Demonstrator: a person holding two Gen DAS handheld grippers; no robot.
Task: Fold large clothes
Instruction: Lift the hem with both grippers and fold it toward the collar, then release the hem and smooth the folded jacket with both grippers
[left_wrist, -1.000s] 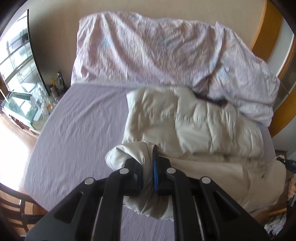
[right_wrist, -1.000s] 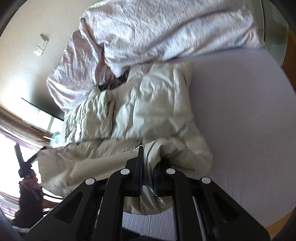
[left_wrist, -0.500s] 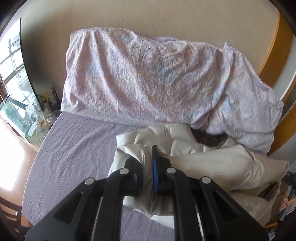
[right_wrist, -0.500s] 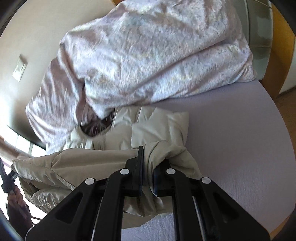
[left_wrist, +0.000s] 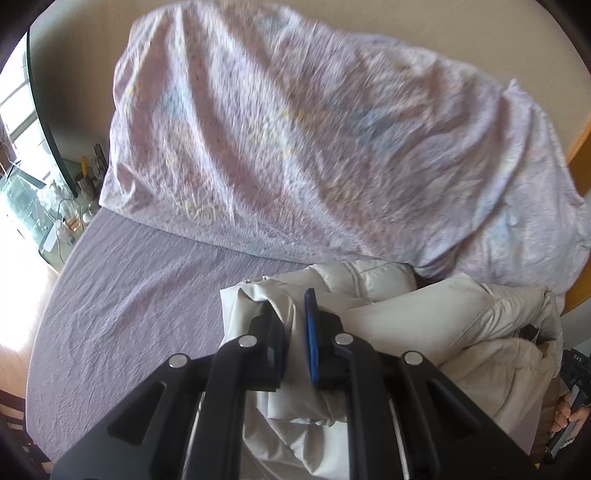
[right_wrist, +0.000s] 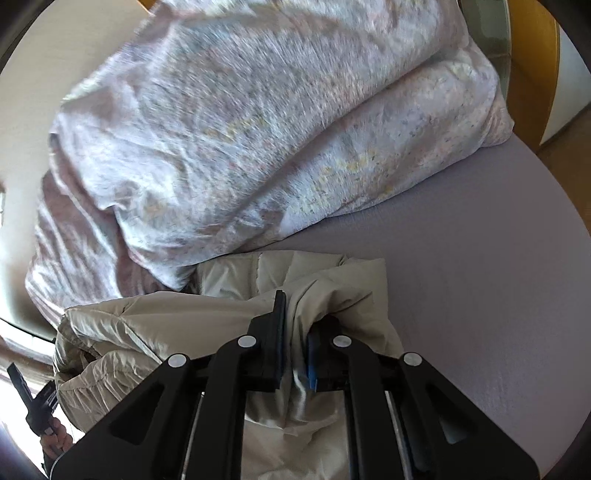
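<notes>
A cream quilted puffer jacket lies on the lilac bed sheet, folded over itself. My left gripper is shut on the jacket's hem at its left corner and holds it up over the upper part of the jacket. The jacket also shows in the right wrist view. My right gripper is shut on the hem at the jacket's other corner. The fabric bunches between both pairs of fingers and hides the part of the jacket below.
A large crumpled floral duvet is heaped at the head of the bed, just beyond the jacket, and also shows in the right wrist view. A bedside stand with small bottles is at the left. A wooden frame edges the bed.
Both grippers have carried the jacket's lower edge up and forward towards the duvet, folding it over the upper part. The duvet now looms much closer in both views.
</notes>
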